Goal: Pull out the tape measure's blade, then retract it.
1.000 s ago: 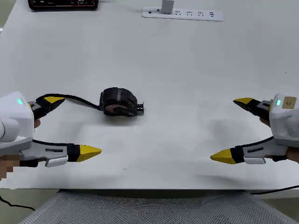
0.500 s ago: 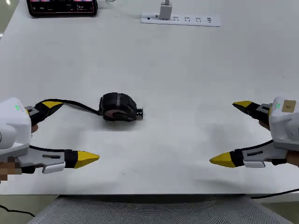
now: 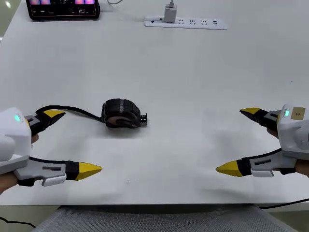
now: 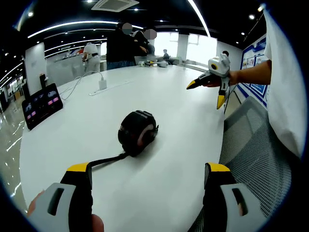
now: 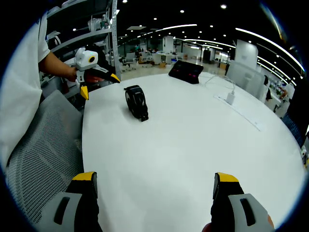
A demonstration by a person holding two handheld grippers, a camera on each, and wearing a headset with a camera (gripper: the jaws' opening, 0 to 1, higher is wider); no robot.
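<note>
Your left gripper (image 3: 79, 141) is held with its jaws spread wide and nothing between them, over the near left of the white table (image 3: 193, 72). Its lower jaw runs close along the near edge. Its upper jaw tip sits just beside the end of the black strap (image 3: 77, 111); whether they touch, you cannot tell. The strap trails rightward to the tape measure (image 3: 121, 114), which lies on its side left of the table's middle, with its hook end at the case mouth, facing your right gripper (image 3: 231, 140).

That gripper also stands wide open, holding nothing, at the near right and well apart from the tape measure. A broad stretch of bare tabletop lies between them.

More bare surface reaches from the tape measure back to the far edge. There a power strip (image 3: 186, 21) with a plug in it lies, and a dark device with a lit screen (image 3: 63, 8) sits at the far left. A mesh chair seat (image 3: 145, 220) shows just below the near edge.
</note>
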